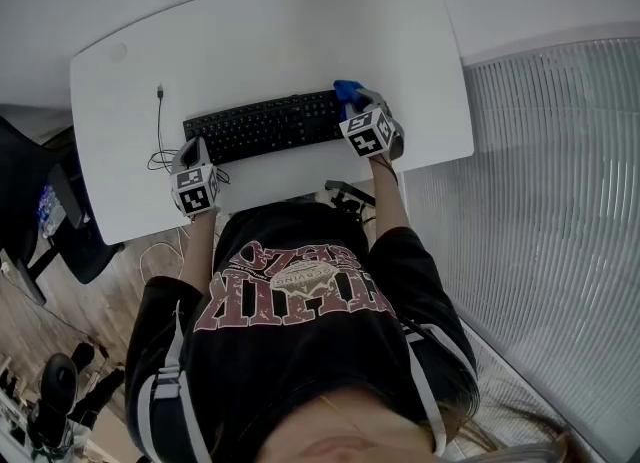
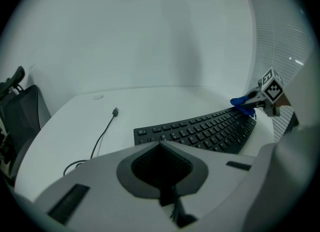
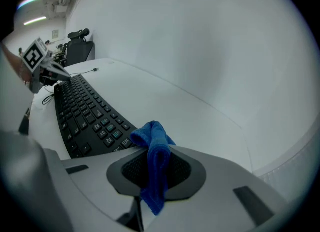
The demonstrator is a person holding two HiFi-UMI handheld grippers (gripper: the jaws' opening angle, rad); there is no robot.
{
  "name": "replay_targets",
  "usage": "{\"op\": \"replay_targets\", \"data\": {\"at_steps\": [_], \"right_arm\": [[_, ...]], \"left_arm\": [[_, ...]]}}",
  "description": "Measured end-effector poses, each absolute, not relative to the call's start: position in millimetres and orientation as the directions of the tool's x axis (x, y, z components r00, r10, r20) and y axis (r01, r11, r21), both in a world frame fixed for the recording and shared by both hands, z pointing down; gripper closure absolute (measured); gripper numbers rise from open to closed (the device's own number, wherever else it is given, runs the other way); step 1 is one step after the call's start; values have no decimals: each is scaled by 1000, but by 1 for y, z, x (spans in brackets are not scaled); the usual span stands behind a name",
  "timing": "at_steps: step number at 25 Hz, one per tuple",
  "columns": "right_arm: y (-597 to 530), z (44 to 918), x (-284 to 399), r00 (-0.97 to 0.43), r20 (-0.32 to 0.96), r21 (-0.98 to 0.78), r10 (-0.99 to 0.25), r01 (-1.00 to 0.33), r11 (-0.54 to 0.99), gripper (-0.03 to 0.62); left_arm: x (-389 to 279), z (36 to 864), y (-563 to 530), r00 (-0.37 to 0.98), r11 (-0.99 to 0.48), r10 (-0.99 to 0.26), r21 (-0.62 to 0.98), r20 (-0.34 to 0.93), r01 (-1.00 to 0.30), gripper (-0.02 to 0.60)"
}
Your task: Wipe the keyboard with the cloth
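- Blue cloth (image 3: pixel 152 151) pinched in the jaws of the right gripper (image 3: pixel 155 173), folded over itself, one end sticking up past the jaws and the other hanging below.
- Right gripper and cloth poised at the right-hand end of the black keyboard (image 1: pixel 265 126), over the outermost keys; contact between cloth and keys not certain from any view.
- Left gripper (image 1: pixel 195 159) at the opposite end, just beside the near left corner of the keyboard, touching or not unclear; jaws drawn together with nothing between them, as read in the left gripper view.
- Keyboard lying flat across the middle of the white surface (image 1: pixel 270 31), long side toward the person; loose black cable (image 1: pixel 160 121) on the surface just beside its left end, plug end lying free.
- Done, judging by the layout: cloth taken into the jaws and set at one end of the keyboard.
- Left to do, judged likewise: strokes along the rows toward the left end; no dust, streak or damp trace visible to tell wiped keys from unwiped, hence share already covered unknown.
- Probable role of the left gripper: steadying the keyboard against sliding during the strokes.
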State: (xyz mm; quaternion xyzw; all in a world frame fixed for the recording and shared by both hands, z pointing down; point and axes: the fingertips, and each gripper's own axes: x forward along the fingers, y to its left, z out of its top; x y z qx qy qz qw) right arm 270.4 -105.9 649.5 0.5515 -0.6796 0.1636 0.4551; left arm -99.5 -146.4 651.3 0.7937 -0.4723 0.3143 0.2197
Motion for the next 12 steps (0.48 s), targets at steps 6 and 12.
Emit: {"op": "replay_targets", "data": {"at_steps": [6, 12], "right_arm": [[-112, 623, 248, -8, 755, 251, -656, -920, 301, 530], [-121, 619, 184, -99, 737, 228, -669, -895, 383, 530]], "left_arm": [[-117, 645, -142, 348, -453, -616, 44, 707, -891, 552], [-138, 653, -132, 339, -441, -610, 49, 716, -896, 552]]}}
